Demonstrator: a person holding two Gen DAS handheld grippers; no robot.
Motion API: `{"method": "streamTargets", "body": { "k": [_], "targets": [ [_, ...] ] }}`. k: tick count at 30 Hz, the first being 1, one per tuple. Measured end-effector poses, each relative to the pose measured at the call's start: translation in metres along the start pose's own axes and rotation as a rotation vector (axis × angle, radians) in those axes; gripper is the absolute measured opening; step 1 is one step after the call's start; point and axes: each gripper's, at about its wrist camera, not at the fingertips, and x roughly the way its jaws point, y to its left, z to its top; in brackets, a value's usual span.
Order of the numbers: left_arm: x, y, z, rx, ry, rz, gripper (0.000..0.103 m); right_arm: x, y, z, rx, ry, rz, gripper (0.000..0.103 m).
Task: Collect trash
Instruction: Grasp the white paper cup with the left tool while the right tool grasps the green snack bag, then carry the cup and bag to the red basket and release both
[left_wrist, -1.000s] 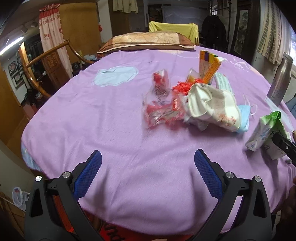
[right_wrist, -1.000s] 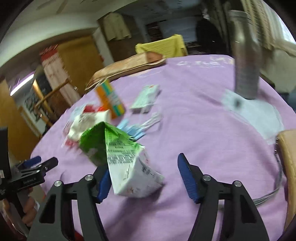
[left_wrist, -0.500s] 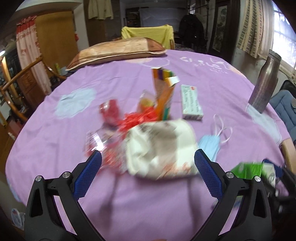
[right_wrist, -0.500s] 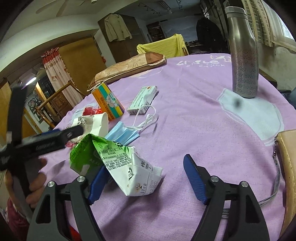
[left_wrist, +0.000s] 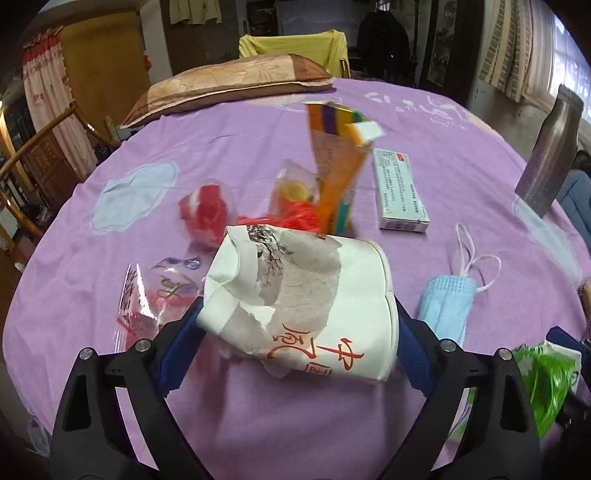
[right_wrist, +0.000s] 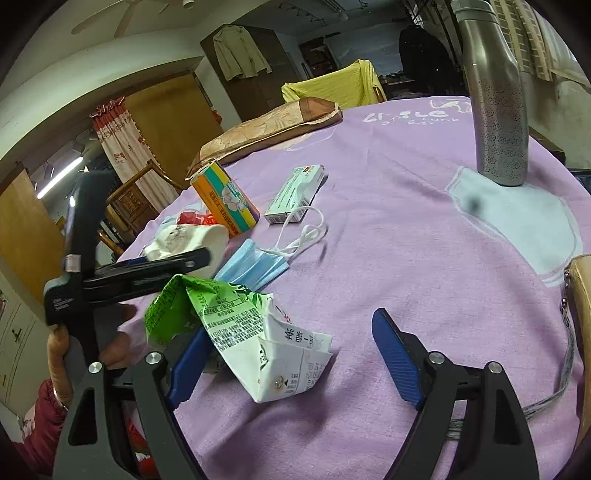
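Straddling the crushed paper cup (left_wrist: 306, 299) near the table's near edge, my left gripper (left_wrist: 295, 332) stands spread, pads beside it. My right gripper (right_wrist: 291, 354) gapes wide; the green carton (right_wrist: 236, 325) lies against its left finger

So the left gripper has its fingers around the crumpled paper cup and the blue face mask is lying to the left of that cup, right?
Not quite. The left gripper does have its fingers around the paper cup, but the face mask lies to the cup's right, as the left wrist view shows.
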Motion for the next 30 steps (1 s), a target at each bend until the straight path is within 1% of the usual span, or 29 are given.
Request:
{"method": "streamTargets", "body": {
  "k": [2, 6, 9, 14, 17, 22, 23, 24, 25, 26, 27, 28, 30],
  "targets": [
    [-0.011, 0.014, -0.004, -0.024, -0.025, 0.003, 0.089, 0.0, 0.001, -0.001, -0.001, 0.0, -0.001, 0.084],
    [-0.032, 0.028, -0.013, -0.038, -0.066, 0.018, 0.089, 0.001, 0.004, -0.001, -0.01, 0.003, -0.016, 0.085],
    [-0.048, 0.034, -0.018, -0.047, -0.098, 0.008, 0.089, 0.004, 0.009, -0.001, -0.03, 0.016, -0.036, 0.088],
    [-0.074, 0.041, -0.018, -0.067, -0.153, -0.005, 0.089, 0.008, 0.021, 0.0, -0.082, 0.02, -0.073, 0.09],
    [-0.085, 0.045, -0.017, -0.075, -0.178, -0.005, 0.089, 0.011, 0.024, 0.0, -0.083, 0.028, -0.078, 0.09],
    [-0.092, 0.052, -0.02, -0.089, -0.196, -0.003, 0.089, 0.016, 0.025, -0.001, -0.067, 0.045, -0.063, 0.09],
    [-0.092, 0.054, -0.021, -0.094, -0.196, -0.003, 0.089, 0.016, 0.025, -0.001, -0.067, 0.043, -0.057, 0.087],
    [-0.092, 0.055, -0.022, -0.099, -0.196, -0.003, 0.089, 0.015, 0.025, -0.001, -0.071, 0.037, -0.05, 0.068],
    [-0.093, 0.058, -0.023, -0.107, -0.196, -0.002, 0.089, 0.015, 0.026, -0.001, -0.083, 0.034, -0.044, 0.041],
    [-0.094, 0.06, -0.025, -0.114, -0.197, 0.0, 0.089, 0.017, 0.027, -0.001, -0.084, 0.039, -0.042, 0.037],
    [-0.094, 0.063, -0.026, -0.119, -0.198, 0.001, 0.089, 0.016, 0.026, -0.001, -0.075, 0.037, -0.027, 0.028],
    [-0.096, 0.066, -0.027, -0.125, -0.2, 0.003, 0.089, 0.015, 0.026, -0.001, -0.064, 0.035, -0.01, 0.026],
    [-0.1, 0.072, -0.03, -0.137, -0.206, 0.014, 0.089, 0.011, 0.027, 0.0, -0.055, 0.019, 0.0, 0.026]
  ]
}}
